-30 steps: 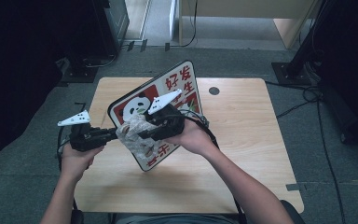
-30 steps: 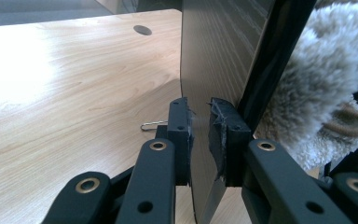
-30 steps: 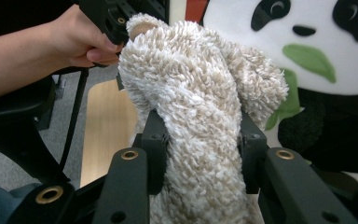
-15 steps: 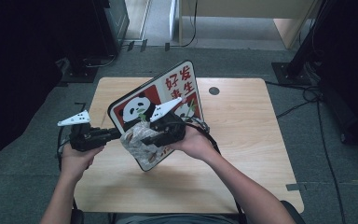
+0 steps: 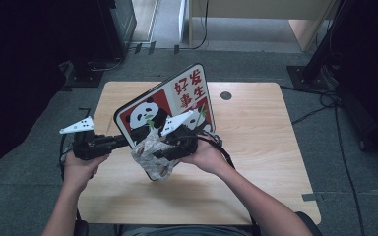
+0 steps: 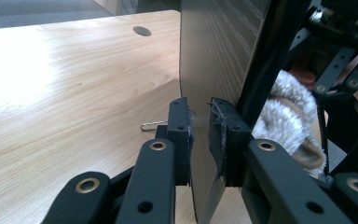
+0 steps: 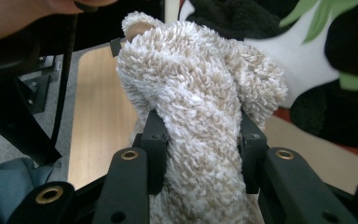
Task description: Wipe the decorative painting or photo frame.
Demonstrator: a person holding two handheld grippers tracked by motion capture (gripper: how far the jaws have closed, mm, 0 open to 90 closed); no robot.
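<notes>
Left hand-held gripper clenched on the lower edge of the panda board, tilted up on edge above the middle of the bench, printed face toward the person and wood-grain back seen in the left gripper view. Right hand-held gripper clenched on the fluffy beige cloth, bunched between its pads and pressed, apparently, against the board's printed face near the lower corner. A paper clip lay on the bench just beside the left jaws, and a round cable hole sat toward the far edge.
</notes>
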